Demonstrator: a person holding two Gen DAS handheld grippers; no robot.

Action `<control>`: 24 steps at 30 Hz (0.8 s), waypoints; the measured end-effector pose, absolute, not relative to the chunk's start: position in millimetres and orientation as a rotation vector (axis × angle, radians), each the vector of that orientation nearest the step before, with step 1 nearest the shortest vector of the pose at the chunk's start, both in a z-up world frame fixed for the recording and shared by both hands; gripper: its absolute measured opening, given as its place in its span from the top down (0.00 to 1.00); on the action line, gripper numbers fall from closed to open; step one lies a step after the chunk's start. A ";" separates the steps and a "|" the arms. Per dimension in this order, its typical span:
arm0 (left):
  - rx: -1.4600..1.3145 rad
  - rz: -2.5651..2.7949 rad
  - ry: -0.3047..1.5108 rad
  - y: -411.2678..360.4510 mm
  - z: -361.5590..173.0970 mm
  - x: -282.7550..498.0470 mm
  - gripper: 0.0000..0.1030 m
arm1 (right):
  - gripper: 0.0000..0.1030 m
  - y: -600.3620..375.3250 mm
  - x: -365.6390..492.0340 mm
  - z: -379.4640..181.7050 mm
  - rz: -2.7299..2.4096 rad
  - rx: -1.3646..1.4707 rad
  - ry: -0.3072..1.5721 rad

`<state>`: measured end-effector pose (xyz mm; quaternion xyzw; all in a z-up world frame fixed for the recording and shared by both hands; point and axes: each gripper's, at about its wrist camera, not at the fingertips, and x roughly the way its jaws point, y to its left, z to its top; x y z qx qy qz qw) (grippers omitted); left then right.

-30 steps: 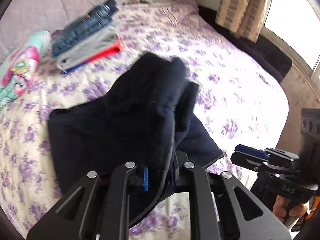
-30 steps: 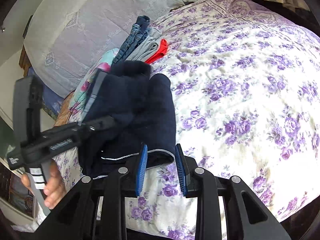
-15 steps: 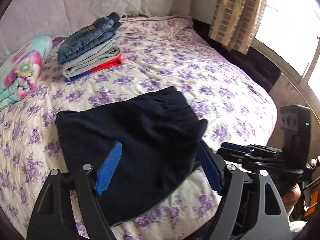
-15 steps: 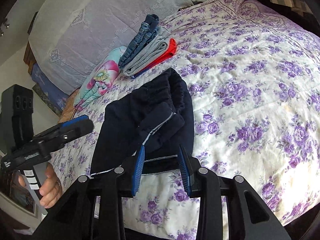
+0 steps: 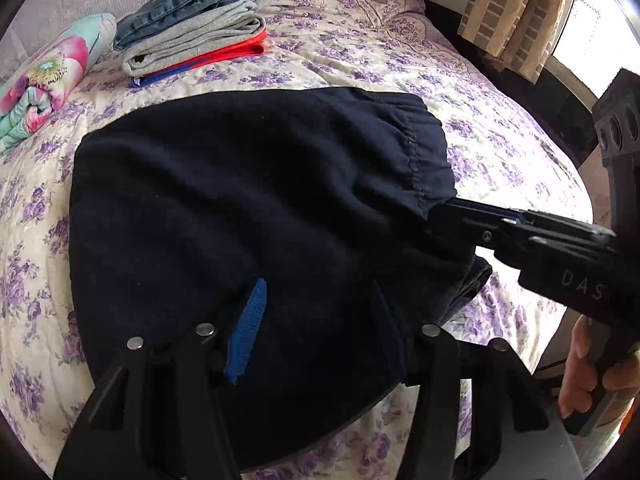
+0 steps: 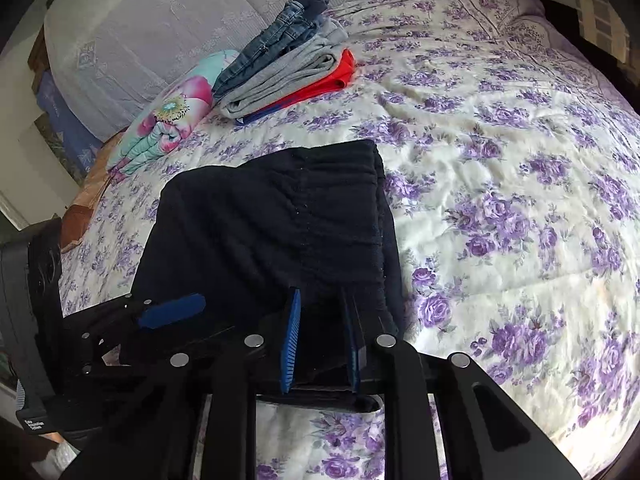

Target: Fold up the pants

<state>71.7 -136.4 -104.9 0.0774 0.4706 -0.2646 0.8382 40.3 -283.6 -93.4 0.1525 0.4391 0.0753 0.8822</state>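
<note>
- Left gripper [image 5: 318, 328]: its fingers [image 5: 247, 332] are half spread and closing, pressed down on the near hem of the dark navy pants [image 5: 248, 200]; cloth lies between and under them, but whether the pads yet pinch it cannot be told.
- Right gripper [image 6: 320, 340]: narrow and closing, both blue pads astride the near right corner of the pants, with a thick fold of cloth between them.
- Governing relation: the pants lie directly ahead of both pairs of fingers as a folded dark block on the bed [image 6: 500, 160], gathered waistband along the right-hand edge, long axis running away from the person toward the pillows. Both grippers stand at the near edge, the left at its middle, the right at its right corner.
- Pose: both grippers tilt steeply downward; the right one enters the left wrist view from the side, its hand [image 5: 592, 364] on the handle.
- Beyond: a stack of folded clothes [image 6: 288, 64] and a floral roll [image 6: 168, 120] lie well apart near the pillows, judged the likely destination.
</note>
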 end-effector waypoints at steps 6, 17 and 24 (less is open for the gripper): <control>0.174 -0.548 0.917 -109.3 -85.1 31.1 0.49 | 0.51 -251.0 76.1 -11.4 0.252 0.118 0.842; 0.151 -0.401 0.944 -57.8 -94.6 24.1 0.48 | 0.55 -49.0 234.9 -43.8 0.561 -0.307 1.126; 0.189 -0.444 0.944 -63.9 -105.2 19.3 0.60 | 0.82 -32.8 260.9 -76.8 0.501 -0.396 1.283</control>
